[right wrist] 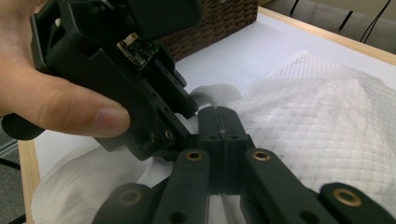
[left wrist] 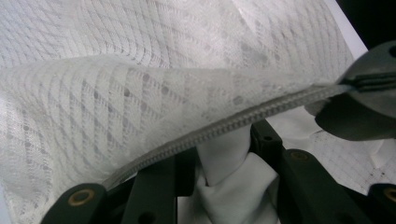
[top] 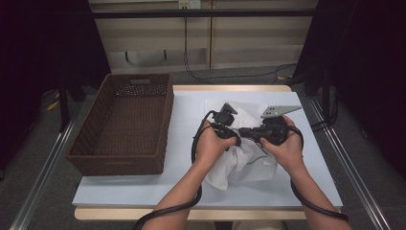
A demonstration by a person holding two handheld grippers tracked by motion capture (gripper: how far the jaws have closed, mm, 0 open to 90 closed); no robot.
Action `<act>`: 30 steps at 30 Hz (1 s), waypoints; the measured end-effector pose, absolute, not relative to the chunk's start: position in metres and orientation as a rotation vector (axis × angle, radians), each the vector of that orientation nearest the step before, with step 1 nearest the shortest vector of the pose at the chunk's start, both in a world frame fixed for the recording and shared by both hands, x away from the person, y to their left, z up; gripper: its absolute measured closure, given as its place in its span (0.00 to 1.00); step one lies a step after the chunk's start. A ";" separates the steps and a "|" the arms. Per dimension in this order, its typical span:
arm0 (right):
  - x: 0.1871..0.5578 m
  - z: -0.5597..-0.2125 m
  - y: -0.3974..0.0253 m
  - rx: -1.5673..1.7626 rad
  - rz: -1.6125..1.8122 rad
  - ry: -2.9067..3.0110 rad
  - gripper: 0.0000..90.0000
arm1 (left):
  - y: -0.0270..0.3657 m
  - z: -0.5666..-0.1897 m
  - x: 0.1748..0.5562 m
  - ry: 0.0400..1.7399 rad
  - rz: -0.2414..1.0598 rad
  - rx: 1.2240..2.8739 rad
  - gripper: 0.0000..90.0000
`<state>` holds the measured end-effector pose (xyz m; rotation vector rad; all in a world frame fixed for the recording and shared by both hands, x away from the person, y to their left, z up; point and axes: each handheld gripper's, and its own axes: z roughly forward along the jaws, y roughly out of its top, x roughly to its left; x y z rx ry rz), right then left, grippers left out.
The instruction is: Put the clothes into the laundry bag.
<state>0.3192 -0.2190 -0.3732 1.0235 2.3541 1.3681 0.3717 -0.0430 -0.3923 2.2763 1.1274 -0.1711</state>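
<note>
White garment [top: 249, 158] bunched mid-table, both grippers pinching its hem

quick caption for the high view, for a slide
Both grippers, left gripper and right gripper, pinch a white cloth beside a wicker basket.

Black left gripper [top: 238, 134], brass screws, thick black cable [top: 172, 209]

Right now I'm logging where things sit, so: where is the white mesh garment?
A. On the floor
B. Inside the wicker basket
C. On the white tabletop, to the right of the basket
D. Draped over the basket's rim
C: the white mesh garment lies on the white tabletop, apart from the wicker basket at its left.
</note>
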 end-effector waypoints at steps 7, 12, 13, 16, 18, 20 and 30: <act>0.320 -0.374 -0.219 1.024 1.362 2.362 1.00 | -0.046 -0.394 0.372 1.120 -0.168 2.276 0.75; 0.321 -0.377 -0.219 1.034 1.360 2.363 1.00 | -0.047 -0.395 0.372 1.130 -0.159 2.270 0.75; 0.321 -0.376 -0.219 1.033 1.359 2.363 1.00 | -0.048 -0.396 0.373 1.123 -0.155 2.271 0.74; 0.320 -0.376 -0.218 1.029 1.351 2.368 1.00 | -0.048 -0.398 0.374 1.129 -0.141 2.265 0.74; 0.320 -0.377 -0.218 1.030 1.349 2.368 1.00 | -0.049 -0.398 0.375 1.131 -0.129 2.259 0.74; 0.320 -0.377 -0.218 1.032 1.348 2.367 1.00 | -0.049 -0.399 0.376 1.125 -0.130 2.261 0.73; 0.321 -0.378 -0.219 1.040 1.346 2.367 1.00 | -0.050 -0.402 0.377 1.141 -0.102 2.223 0.72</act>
